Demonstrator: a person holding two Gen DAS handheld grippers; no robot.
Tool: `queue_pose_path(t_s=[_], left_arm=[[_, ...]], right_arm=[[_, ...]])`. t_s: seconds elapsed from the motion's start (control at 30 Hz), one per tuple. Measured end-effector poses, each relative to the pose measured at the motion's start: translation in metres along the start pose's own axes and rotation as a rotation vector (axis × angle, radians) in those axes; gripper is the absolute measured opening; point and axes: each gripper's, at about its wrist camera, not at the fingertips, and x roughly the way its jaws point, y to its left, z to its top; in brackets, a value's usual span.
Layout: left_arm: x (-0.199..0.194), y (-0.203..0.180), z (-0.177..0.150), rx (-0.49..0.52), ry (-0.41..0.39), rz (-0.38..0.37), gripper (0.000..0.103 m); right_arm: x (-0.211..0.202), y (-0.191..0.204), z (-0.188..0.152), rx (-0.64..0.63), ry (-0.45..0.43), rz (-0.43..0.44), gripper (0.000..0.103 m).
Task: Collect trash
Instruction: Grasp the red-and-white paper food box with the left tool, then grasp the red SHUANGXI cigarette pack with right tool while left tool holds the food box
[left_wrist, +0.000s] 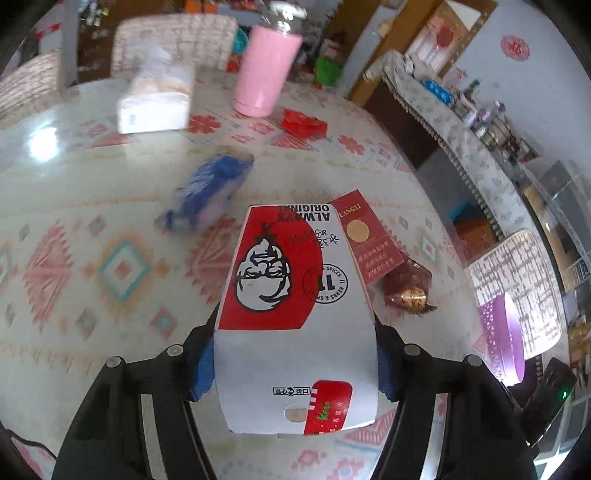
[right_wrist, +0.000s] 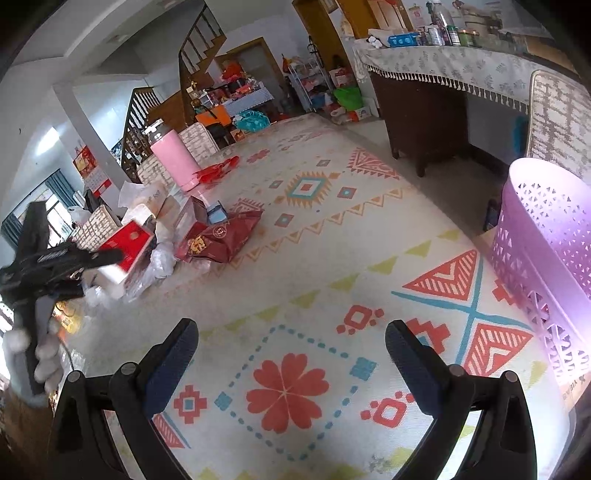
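My left gripper (left_wrist: 295, 369) is clamped on a carton (left_wrist: 295, 314) across its side walls and holds it above the table (left_wrist: 92, 221). I judge the carton light, thin-walled and easily crushed, best gripped low on the folded edges. My right gripper (right_wrist: 291, 365) is spread wide with nothing between the fingers. Beyond the carton: red pack (left_wrist: 369, 240), snack wrapper (left_wrist: 408, 288), blue bag (left_wrist: 207, 192). The purple bin (right_wrist: 546, 251) stands at the table's right edge.
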Motion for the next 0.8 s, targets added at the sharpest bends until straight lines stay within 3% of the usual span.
queue_pose_path(t_s=[0.17, 0.3, 0.4, 0.53, 0.6, 0.8], left_arm=[[-0.014, 0.005, -0.017, -0.011, -0.074, -0.031, 0.067], [-0.015, 0.007, -0.019, 0.010, -0.100, -0.009, 0.067], [-0.018, 0.015, -0.020, -0.002, -0.097, -0.044, 0.067], [-0.022, 0.021, -0.026, 0.003, -0.121, -0.005, 0.067], [-0.022, 0.024, -0.026, -0.011, -0.118, -0.026, 0.067], [-0.018, 0.027, -0.024, -0.030, -0.108, -0.021, 0.067]], right_arm=[[0.003, 0.005, 0.001, -0.024, 0.020, -0.019, 0.103], [0.008, 0.021, 0.008, -0.082, 0.035, -0.052, 0.103], [0.019, 0.046, 0.026, -0.136, 0.046, -0.062, 0.103], [0.046, 0.068, 0.053, -0.135, 0.069, -0.070, 0.103], [0.060, 0.078, 0.068, -0.133, 0.063, -0.085, 0.103], [0.105, 0.133, 0.101, -0.317, 0.059, -0.148, 0.100]])
